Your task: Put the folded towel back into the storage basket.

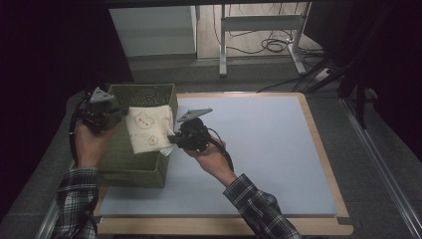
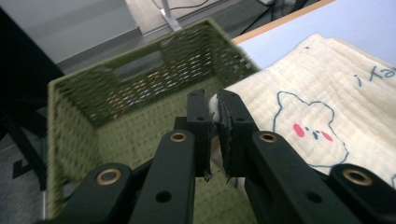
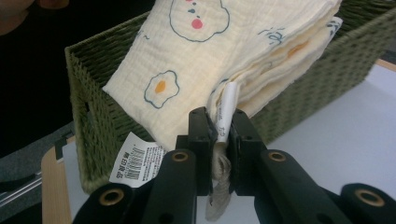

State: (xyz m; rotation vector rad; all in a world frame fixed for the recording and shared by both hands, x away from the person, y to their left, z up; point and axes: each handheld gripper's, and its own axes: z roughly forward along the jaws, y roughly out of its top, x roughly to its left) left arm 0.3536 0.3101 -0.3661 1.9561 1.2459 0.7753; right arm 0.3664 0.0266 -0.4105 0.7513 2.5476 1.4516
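Two small pinches are carrying the whole folded cream cloth (image 1: 147, 130), the one printed with a bear face and a fried egg, and it is hanging stretched between them over the open top of the green woven basket (image 1: 149, 172) at the table's left side. Your left gripper (image 2: 213, 122) is biting only a thin bit of one corner, its jaws nearly together on it, above the basket's interior. Your right gripper (image 3: 218, 135) is clamping the opposite edge where the layers stack, and in the right gripper view the white care label (image 3: 225, 112) is sitting between the jaws with the fabric. That is looking like the weak point: if the jaws are gripping mostly label, the layers could be slipping free and the fold opening as you lower. The left corner hold is looking equally slight, so pulling the hands apart could be tearing it loose. The cloth's lower edge is also hanging beside the basket's near rim, by the barcode tag (image 3: 136, 163), and could be draping outside on the blue mat (image 1: 259, 149).
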